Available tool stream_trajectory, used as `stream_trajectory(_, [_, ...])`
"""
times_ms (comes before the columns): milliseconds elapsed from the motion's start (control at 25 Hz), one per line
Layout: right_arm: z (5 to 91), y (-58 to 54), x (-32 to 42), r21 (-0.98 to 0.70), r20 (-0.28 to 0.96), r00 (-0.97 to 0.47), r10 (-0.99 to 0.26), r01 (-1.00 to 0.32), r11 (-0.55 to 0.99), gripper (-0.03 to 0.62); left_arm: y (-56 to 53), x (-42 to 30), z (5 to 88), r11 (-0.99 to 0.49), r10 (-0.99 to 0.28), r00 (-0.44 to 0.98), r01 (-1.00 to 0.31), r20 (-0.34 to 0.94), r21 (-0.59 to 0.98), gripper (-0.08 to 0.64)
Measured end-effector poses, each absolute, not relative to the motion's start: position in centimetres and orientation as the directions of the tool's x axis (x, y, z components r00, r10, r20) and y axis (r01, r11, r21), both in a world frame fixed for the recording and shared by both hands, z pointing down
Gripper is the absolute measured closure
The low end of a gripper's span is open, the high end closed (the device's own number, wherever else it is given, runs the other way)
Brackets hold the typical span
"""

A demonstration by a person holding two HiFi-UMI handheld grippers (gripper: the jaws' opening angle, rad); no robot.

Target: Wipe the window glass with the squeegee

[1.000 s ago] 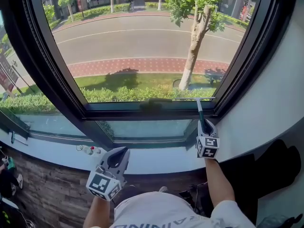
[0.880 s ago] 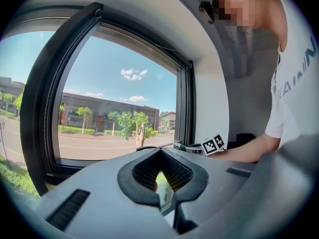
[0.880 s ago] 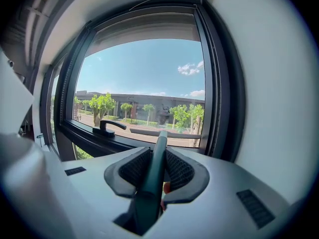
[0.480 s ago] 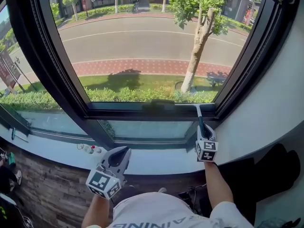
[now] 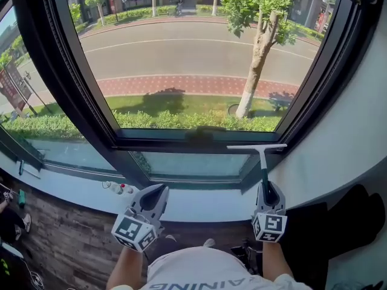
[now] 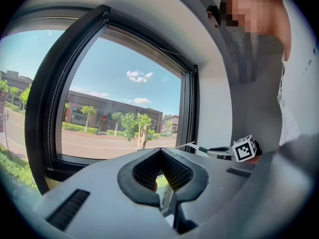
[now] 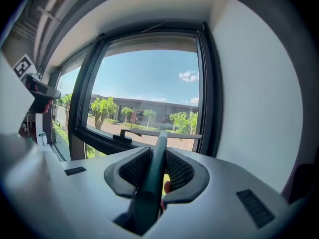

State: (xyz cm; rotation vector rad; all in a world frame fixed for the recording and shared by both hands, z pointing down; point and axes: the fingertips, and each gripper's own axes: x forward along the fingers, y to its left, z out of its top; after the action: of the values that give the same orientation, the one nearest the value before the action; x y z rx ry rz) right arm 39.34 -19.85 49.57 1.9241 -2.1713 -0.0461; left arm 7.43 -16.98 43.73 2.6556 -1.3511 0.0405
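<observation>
Head view looks down on the large window glass (image 5: 181,71), a clear pane set in a thick black metal frame (image 5: 91,110), with a road, a tree and a grass strip showing through it. A shorter lower pane (image 5: 187,164) sits under the frame's crossbar. The plain white wall (image 5: 338,132) runs along your right, and the white sill (image 5: 199,205) runs below the panes. Brown wood-grain floor (image 5: 60,240) shows at lower left.

Your right gripper (image 5: 268,189) is raised in front of the sill at the window's right corner, with its marker cube toward you. In the right gripper view its jaws (image 7: 158,151) are clamped on the dark green handle of the squeegee (image 7: 152,183), which runs straight out between the ribbed black pads (image 7: 182,171).

In the head view the squeegee (image 5: 262,165) points up from that gripper. Its pale, narrow blade (image 5: 257,146) lies level across the crossbar, just below the big pane. You cannot tell whether the blade touches the frame.

Your left gripper (image 5: 154,193) hangs over the sill, well apart from the right one and away from the glass. In the left gripper view its jaws (image 6: 160,151) meet at the tips with nothing between them. The same view shows the right gripper (image 6: 224,151) and the squeegee (image 6: 192,146) off to the side.

A few small objects (image 5: 115,188) rest on the sill near the left gripper, too small to identify.
</observation>
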Motion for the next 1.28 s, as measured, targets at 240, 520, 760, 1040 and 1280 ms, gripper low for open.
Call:
stream_trajectory(240, [40.2, -18.5, 37.4, 0.207, -0.076, -0.201, -0.977, -0.961, 0.181, 0.492, -17.4, 8.7, 44.2, -0.557, -0.818, 0.57, -0.819, 0.078, 0.136, 0.545])
stream_trajectory(520, [32.7, -19.3, 34.6, 0.176, -0.217, -0.244, -0.945, -0.962, 0.208, 0.492, -16.7, 8.1, 43.1, -0.581, -0.805, 0.591, -0.804, 0.054, 0.124, 0.546])
stream_trajectory(760, [24.3, -22.6, 28.5, 0.195, -0.368, -0.22, -0.903, -0.968, 0.156, 0.492, -16.7, 2.5, 42.1, -0.619, -0.781, 0.622, -0.782, 0.054, 0.069, 0.546])
stream_trajectory(1040, [13.7, -27.9, 24.3, 0.125, -0.455, -0.132, -0.88, -0.989, 0.083, 0.492, -17.1, -7.0, 42.2, -0.656, -0.749, 0.659, -0.752, 0.068, 0.064, 0.545])
stream_trajectory(1280, [8.8, -30.5, 22.4, 0.149, -0.508, -0.058, -0.86, -0.989, -0.021, 0.492, -17.8, -11.1, 43.0, -0.69, -0.715, 0.694, -0.72, 0.083, 0.081, 0.545])
